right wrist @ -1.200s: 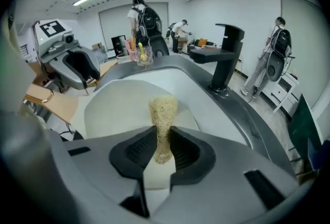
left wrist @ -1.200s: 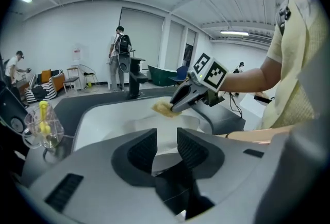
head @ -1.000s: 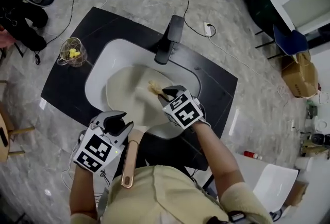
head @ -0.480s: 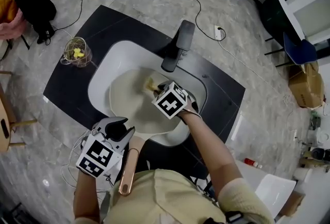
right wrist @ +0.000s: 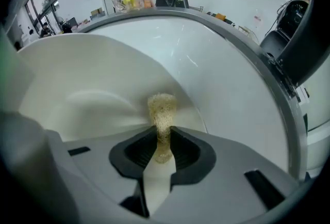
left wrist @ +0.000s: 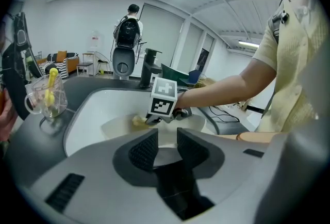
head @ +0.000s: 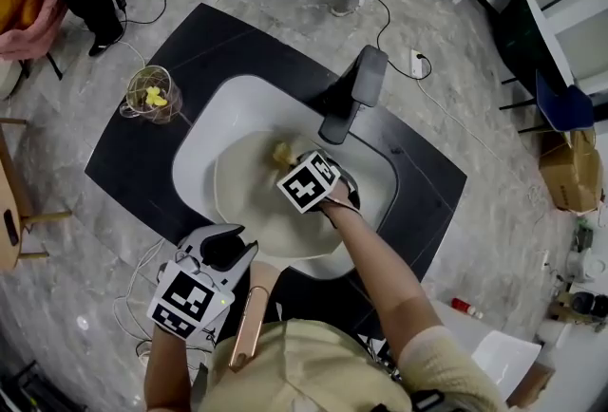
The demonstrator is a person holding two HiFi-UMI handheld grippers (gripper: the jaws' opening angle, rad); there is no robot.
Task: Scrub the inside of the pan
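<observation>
Sponge (right wrist: 161, 109) sat clamped in right gripper's (right wrist: 162, 143) jaws, long axis aimed at pan's (head: 237, 201) wall; left gripper's (left wrist: 161, 146) jaws gaped empty beside handle (head: 249, 320).

In the head view the right gripper (head: 291, 161) covers its own jaws with its marker cube. Only a small tip of the yellowish coarse sponge (head: 281, 153) shows past it. In the right gripper view the sponge's lower end is sunk between the clamped jaws.

The person's forearm (head: 366, 253) hides the right side of the cream round pan (head: 242, 201). The left gripper (head: 221, 251) hides part of its near rim. In the left gripper view a pale surface fills the narrow gap between that gripper's jaws; whether they pinch it cannot be told.

The yellow pieces in the clear glass mug (head: 150, 95) are too small to identify. The brown cardboard box (head: 573, 171) is cut off by the right edge.
</observation>
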